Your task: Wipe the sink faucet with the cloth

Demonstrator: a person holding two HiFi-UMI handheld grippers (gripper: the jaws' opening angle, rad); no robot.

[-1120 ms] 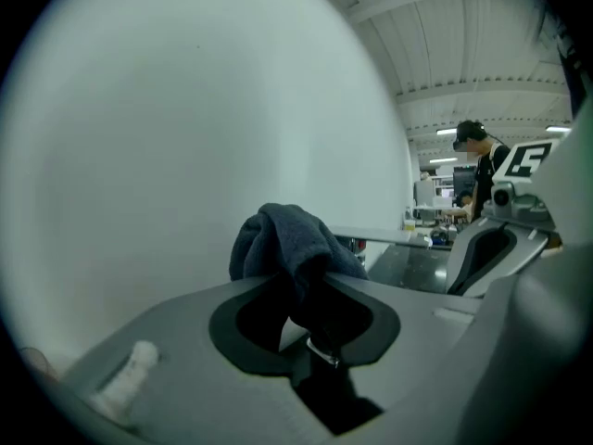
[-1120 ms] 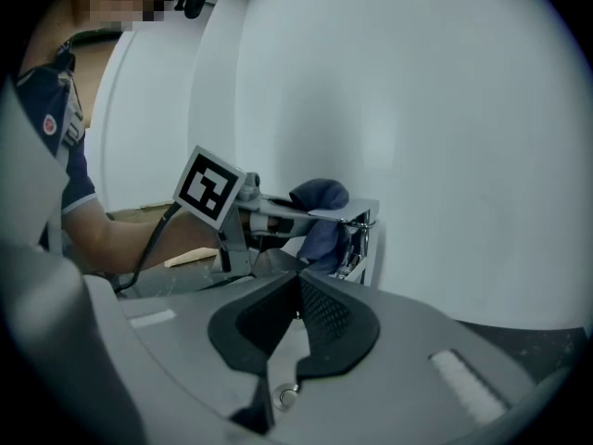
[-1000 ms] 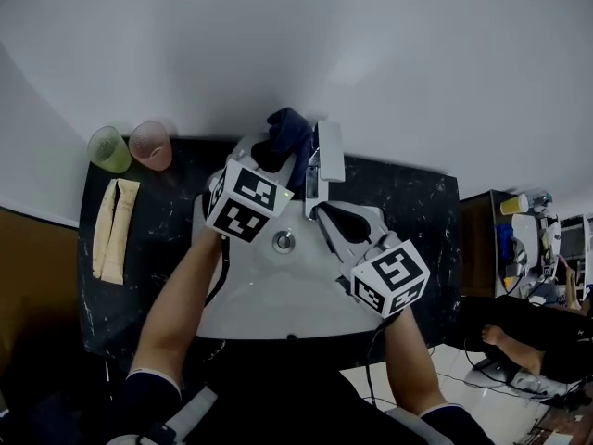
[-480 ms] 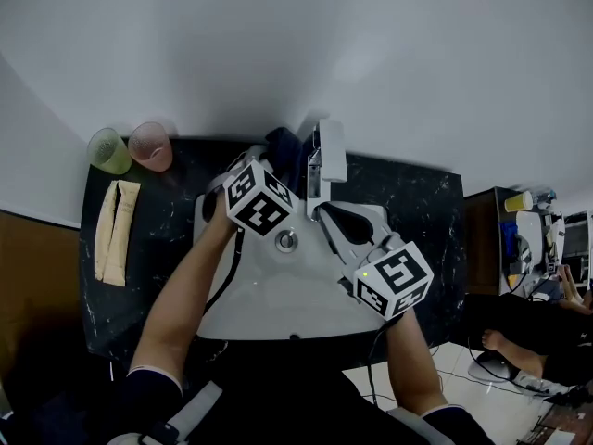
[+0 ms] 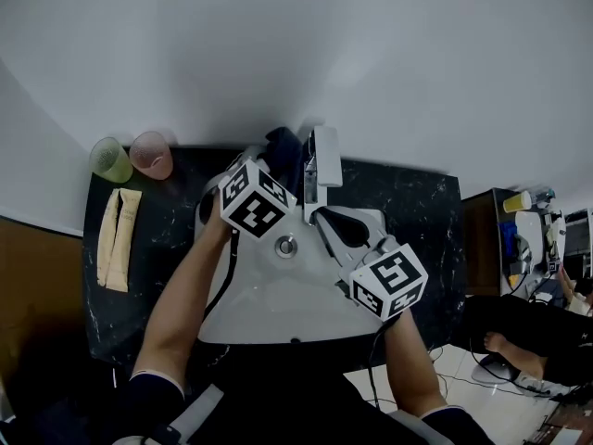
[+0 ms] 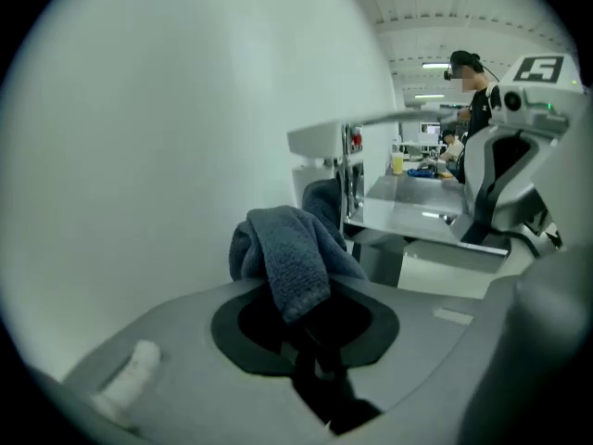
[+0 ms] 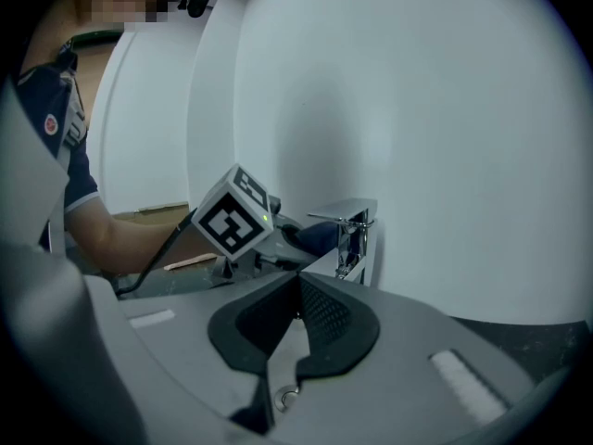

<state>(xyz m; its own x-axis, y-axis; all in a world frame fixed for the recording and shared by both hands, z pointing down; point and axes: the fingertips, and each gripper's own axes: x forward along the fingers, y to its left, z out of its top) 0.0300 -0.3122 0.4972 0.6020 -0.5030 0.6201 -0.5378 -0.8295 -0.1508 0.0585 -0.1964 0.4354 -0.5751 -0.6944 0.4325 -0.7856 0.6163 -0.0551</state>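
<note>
In the head view, the tips of the left gripper (image 6: 306, 327) were hidden under its marker cube, and only a dark blue edge of the cloth (image 5: 283, 143) was seen past it. The outlet and base of the faucet (image 5: 325, 154) were covered from above by its own flat spout. Two pale flat strips (image 5: 119, 237) at the left of the dark desk (image 5: 417, 211) could not be identified.

In the left gripper view, the cloth was seen pinched between the closed jaws. It rose from them in a folded bunch, and its far part lay against the left side of the faucet's upright body.

The faucet stood at the far rim of the white sink (image 5: 269, 304). The spout's long axis ran from far to near, level, and pointed out over the basin toward the drain (image 5: 286, 246).

The right gripper (image 7: 298, 286) was held closed on nothing, jaws together, over the basin just near and right of the faucet.
</note>
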